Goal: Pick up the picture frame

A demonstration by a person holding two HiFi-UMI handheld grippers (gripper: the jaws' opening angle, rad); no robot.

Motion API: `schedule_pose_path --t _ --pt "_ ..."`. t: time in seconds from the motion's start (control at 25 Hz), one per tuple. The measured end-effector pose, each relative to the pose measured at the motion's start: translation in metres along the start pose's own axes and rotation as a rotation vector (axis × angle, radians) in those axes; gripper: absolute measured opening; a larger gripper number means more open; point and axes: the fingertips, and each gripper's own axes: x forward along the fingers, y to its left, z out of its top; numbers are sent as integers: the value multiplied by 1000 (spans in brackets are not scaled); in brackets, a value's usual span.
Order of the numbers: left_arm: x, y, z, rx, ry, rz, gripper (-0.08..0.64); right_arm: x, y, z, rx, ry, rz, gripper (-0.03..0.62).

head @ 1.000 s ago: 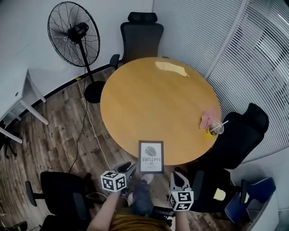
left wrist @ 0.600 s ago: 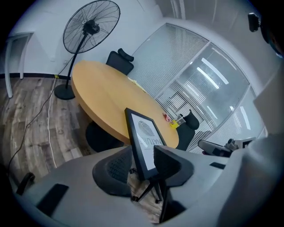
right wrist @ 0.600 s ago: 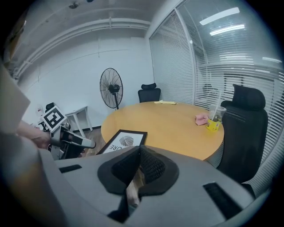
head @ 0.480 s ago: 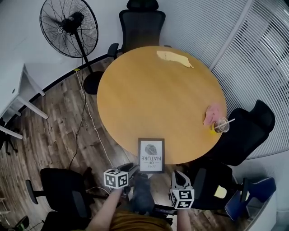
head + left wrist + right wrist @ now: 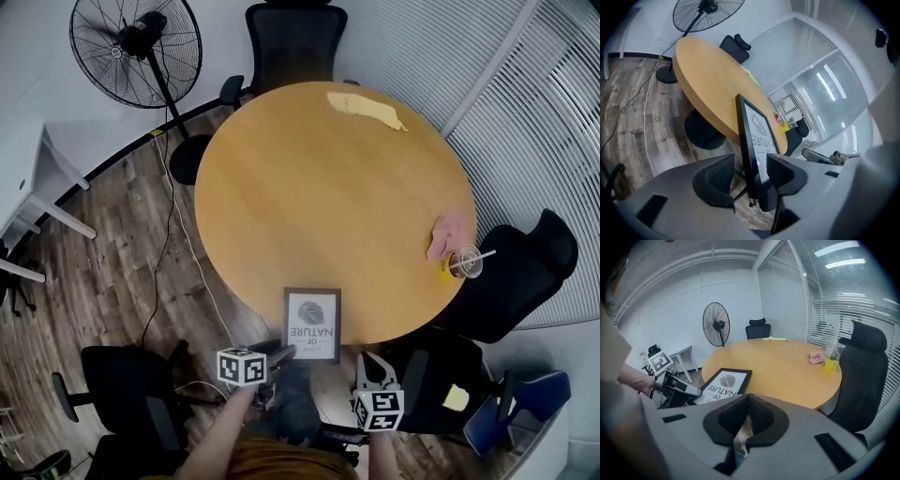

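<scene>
At the round table's (image 5: 309, 187) near rim, one picture frame (image 5: 312, 324) printed "OF NATURE" overhangs the edge. The left gripper's (image 5: 278, 353) jaws stand spread on either side of the frame's near edge. The right gripper (image 5: 372, 364), just off the rim, is pressed together on nothing. At the table's far right edge sit one cup (image 5: 458, 262) and one pink cloth (image 5: 441, 234), with open wood between them and the frame.

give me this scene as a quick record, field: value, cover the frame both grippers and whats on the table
frame: picture frame lying face up, its near end overhanging the edge of the round table
left: left hand-held gripper, jaws either side of the frame's near corner, close to both faces; firm clamp not certain
right: right hand-held gripper, jaws together, empty, off the table
also on table: cup with straw, pink cloth, yellow flat item
lifted: not evidently
</scene>
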Motion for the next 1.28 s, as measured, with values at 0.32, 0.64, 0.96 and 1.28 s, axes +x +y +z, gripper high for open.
schedule_pose_path --t 0.32,0.64,0.96,1.28 --pt "16 1 -3 -33 41 -37 229 11 -8 3 4 5 2 12" --pt "23 0 -6 -89 57 -79 227 10 -11 -4 12 20 -2 12" --pt "24 -9 -5 -128 60 -150 150 14 -9 1 7 20 3 12" --pt "26 -13 -4 -208 53 -197 121 13 -15 2 15 14 -4 12"
